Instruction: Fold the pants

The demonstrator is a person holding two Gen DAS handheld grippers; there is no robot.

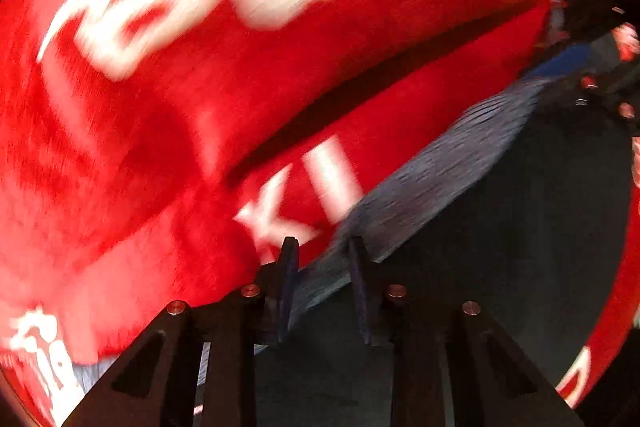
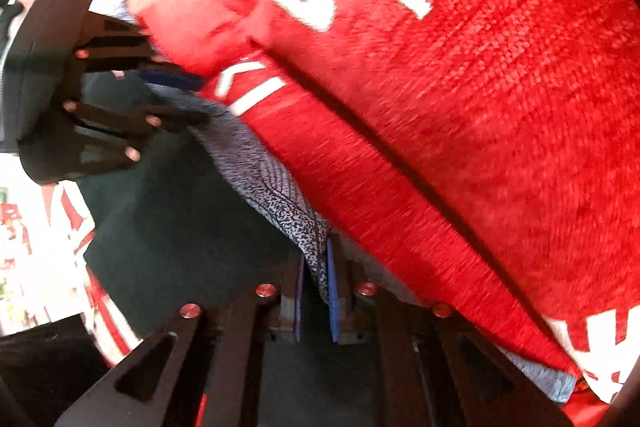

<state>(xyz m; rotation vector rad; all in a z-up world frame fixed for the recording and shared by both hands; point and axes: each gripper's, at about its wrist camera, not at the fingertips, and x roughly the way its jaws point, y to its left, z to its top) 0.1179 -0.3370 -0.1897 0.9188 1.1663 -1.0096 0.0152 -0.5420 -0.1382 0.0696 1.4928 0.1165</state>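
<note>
The right gripper [image 2: 318, 283] has its fingers nearly together, clamped on fabric, while the left gripper [image 1: 324, 247], blurred, shows a narrow gap between its fingers.

Red blanket [image 2: 480, 87] crowds both tongs (fabric touching); dark pants [image 2: 180, 227] lie unobstructed alongside.

Dark green pants with grey speckled waistband [image 2: 276, 203]: lying on red fleece blanket with white lettering [image 2: 480, 75]; waistband between right gripper [image 2: 318, 283] fingers.
</note>
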